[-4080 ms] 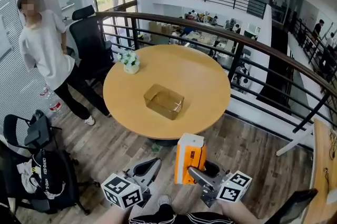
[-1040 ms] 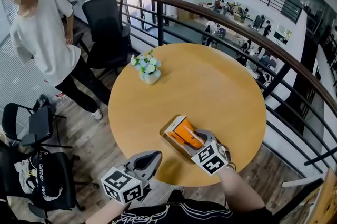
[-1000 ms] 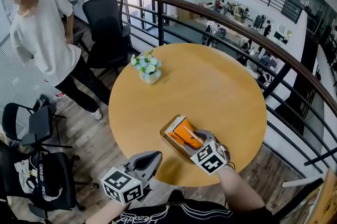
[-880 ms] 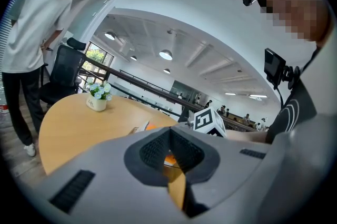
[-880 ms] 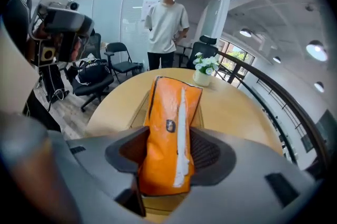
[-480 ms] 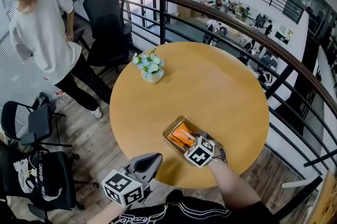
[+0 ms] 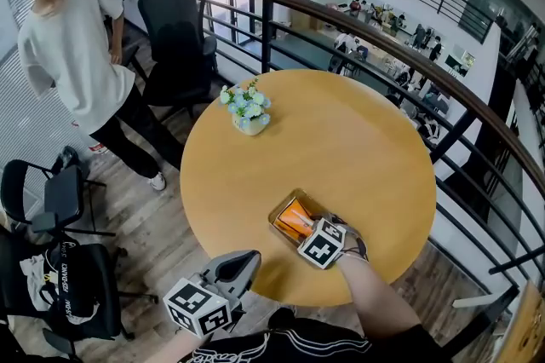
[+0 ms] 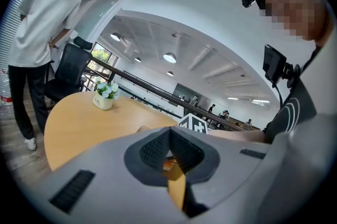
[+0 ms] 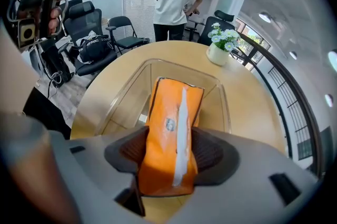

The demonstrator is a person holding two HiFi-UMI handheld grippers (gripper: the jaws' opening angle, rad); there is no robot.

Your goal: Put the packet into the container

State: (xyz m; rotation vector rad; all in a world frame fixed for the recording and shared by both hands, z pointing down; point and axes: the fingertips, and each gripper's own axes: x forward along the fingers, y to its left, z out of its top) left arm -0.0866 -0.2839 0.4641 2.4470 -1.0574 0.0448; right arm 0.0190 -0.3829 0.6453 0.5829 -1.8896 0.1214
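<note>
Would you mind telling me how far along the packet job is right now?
Done: the orange packet is partly down inside the clear container. In hand: the right gripper holds it between its jaws, which have just been opening slightly. Left: let go fully and lift the gripper clear.

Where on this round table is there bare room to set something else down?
The far half of the table is bare, from the flower pot across to the right edge. The left strip between flower pot and container is free too. It is crowded at the near edge, where the container holds the orange packet.
</note>
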